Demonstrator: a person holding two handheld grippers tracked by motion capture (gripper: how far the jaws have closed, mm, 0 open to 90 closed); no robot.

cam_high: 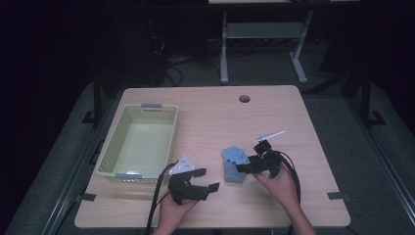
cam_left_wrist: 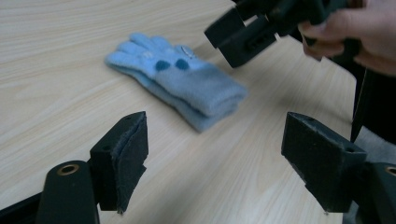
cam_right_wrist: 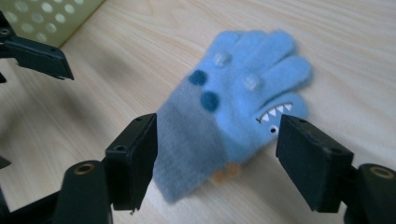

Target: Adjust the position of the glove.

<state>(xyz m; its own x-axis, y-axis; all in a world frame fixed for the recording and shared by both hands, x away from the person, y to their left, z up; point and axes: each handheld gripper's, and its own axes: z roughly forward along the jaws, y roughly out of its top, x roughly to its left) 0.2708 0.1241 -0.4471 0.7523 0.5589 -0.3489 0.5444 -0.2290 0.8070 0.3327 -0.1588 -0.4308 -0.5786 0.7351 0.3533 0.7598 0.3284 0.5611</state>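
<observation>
A light blue glove (cam_high: 234, 164) with dark blue dots and a toothy face lies flat on the wooden table (cam_high: 220, 112), folded double at its grey cuff. In the right gripper view the glove (cam_right_wrist: 233, 102) lies just ahead of my right gripper (cam_right_wrist: 217, 135), whose jaws stand open on either side of the cuff and touch nothing. My right gripper (cam_high: 248, 164) hovers at the glove's right edge. My left gripper (cam_high: 208, 179) is open and empty, a short way left of the glove (cam_left_wrist: 187, 86).
A pale green perforated basket (cam_high: 110, 147) with grey handles stands empty on the table's left half. A round cable hole (cam_high: 244, 98) sits near the far edge. The other hand's gripper (cam_left_wrist: 243, 35) hangs over the glove's far side.
</observation>
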